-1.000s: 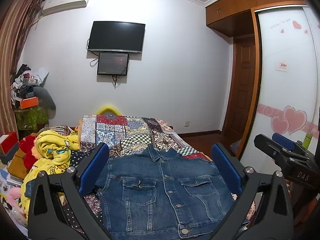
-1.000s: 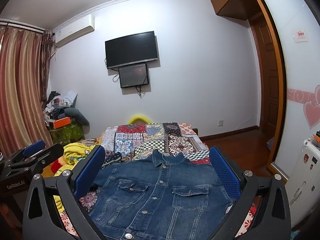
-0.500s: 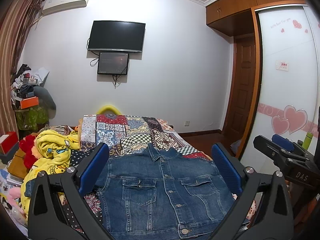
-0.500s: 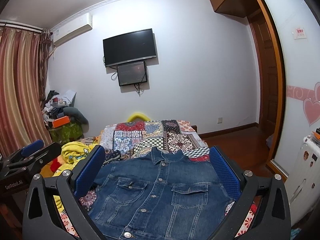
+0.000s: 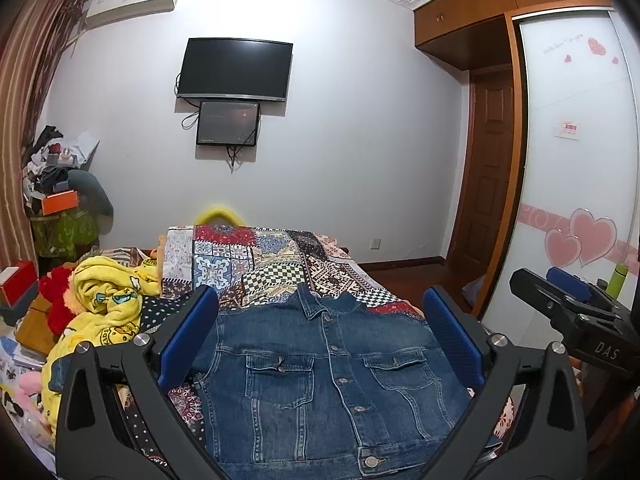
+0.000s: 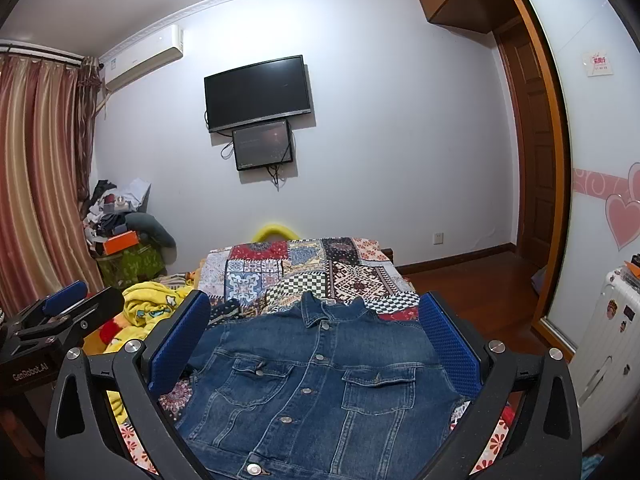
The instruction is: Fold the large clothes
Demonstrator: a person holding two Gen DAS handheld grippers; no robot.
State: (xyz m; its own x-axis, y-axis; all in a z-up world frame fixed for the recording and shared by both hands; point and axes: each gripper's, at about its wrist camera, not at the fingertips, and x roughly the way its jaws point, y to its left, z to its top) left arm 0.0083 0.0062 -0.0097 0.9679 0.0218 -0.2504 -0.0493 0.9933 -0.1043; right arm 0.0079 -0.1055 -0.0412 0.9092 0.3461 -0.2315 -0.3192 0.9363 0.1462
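A blue denim jacket [image 5: 320, 376] lies flat, front up and buttoned, collar away from me, on a bed with a patchwork cover [image 5: 256, 264]. It also shows in the right wrist view [image 6: 316, 384]. My left gripper [image 5: 320, 304] is open and empty, held above the jacket's near part. My right gripper [image 6: 314, 308] is open and empty, also above the jacket. The jacket's sleeves are hidden. Each gripper shows at the edge of the other's view, the right gripper [image 5: 568, 300] and the left gripper [image 6: 60, 312].
A yellow cartoon blanket [image 5: 108, 300] and red plush toy [image 5: 56, 300] lie heaped left of the jacket. A cluttered stand [image 6: 124, 248] stands at the far left by the curtain. A wardrobe door [image 5: 576, 200] and a white suitcase [image 6: 608, 352] stand on the right.
The right wrist view has tilted slightly so the room sits higher in frame; the left view is almost unchanged. Both grippers stay open and the jacket has not moved.
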